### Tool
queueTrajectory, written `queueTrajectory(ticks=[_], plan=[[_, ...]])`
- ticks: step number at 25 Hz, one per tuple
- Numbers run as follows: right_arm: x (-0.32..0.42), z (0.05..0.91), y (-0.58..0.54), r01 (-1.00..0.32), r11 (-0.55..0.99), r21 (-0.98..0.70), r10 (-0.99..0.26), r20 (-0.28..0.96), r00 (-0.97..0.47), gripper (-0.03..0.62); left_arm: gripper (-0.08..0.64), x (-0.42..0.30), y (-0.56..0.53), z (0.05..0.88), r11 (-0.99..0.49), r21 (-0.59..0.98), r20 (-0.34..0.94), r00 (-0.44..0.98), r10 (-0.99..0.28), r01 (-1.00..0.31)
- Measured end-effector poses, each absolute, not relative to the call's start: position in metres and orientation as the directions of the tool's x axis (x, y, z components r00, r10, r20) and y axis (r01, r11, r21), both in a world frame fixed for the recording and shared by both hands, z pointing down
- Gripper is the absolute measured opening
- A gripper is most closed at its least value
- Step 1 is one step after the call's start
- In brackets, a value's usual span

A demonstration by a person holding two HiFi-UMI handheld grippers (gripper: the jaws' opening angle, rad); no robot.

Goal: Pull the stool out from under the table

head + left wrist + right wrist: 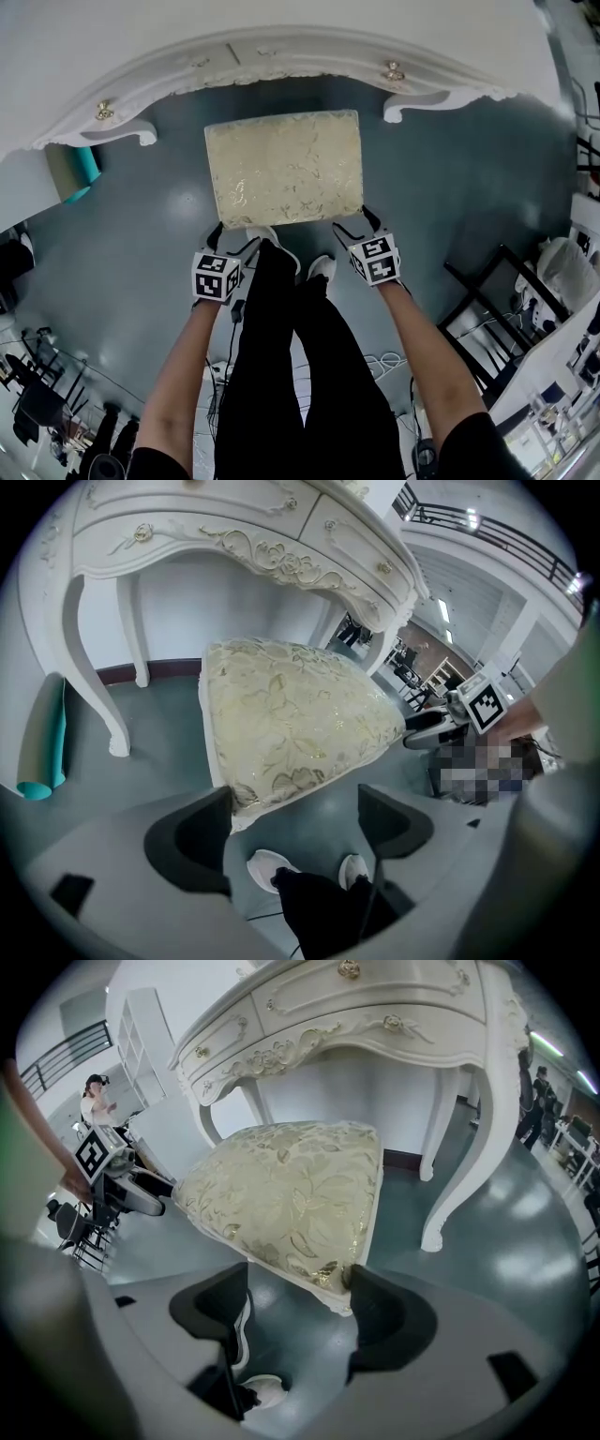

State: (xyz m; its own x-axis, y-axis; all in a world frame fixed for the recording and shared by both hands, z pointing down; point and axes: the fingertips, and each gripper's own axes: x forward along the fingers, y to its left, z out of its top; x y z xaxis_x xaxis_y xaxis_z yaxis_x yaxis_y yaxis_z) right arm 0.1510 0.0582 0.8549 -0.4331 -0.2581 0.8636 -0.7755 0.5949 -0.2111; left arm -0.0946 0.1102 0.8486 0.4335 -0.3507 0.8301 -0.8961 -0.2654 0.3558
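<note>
The left gripper has its jaws spread apart, clamped on nothing. The near left corner of the stool pokes in between them, close against the inner face of one jaw. The right gripper is likewise wide apart, and the stool's near right corner sits just beside the inner face of one of its jaws. From the head view, both grippers meet the near edge of the cream, gold-patterned seat, one at each corner. The person's white shoes and black trousers stand between them.

The stool stands on the grey-green floor. Its far edge lies at the front edge of the white carved counter, between the counter's curved legs. A teal roll leans near the counter's left leg.
</note>
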Motion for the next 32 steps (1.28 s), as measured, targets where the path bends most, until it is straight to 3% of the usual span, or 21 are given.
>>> queueTrajectory(ticks=[13,18,32], plan=[[0.161,0.855,0.071,-0.763,0.62,-0.182,-0.281,0.857,-0.432,0.341,0.414,-0.094,0.13,0.849,-0.246,0.349,0.815,0.423,-0.397,-0.904],[0.158,0.838,0.063,-0.802,0.566,-0.191,-0.348,0.826,-0.443,0.341,0.414,-0.097,0.103,0.814,-0.192,0.364,0.746,0.409,-0.526,-0.911],[0.133,0.66,0.052,-0.793,0.536,-0.29,-0.499,0.65,-0.574,0.341,0.408,-0.056,0.091,0.648,-0.192,0.409,0.548,0.408,-0.73,-0.892]])
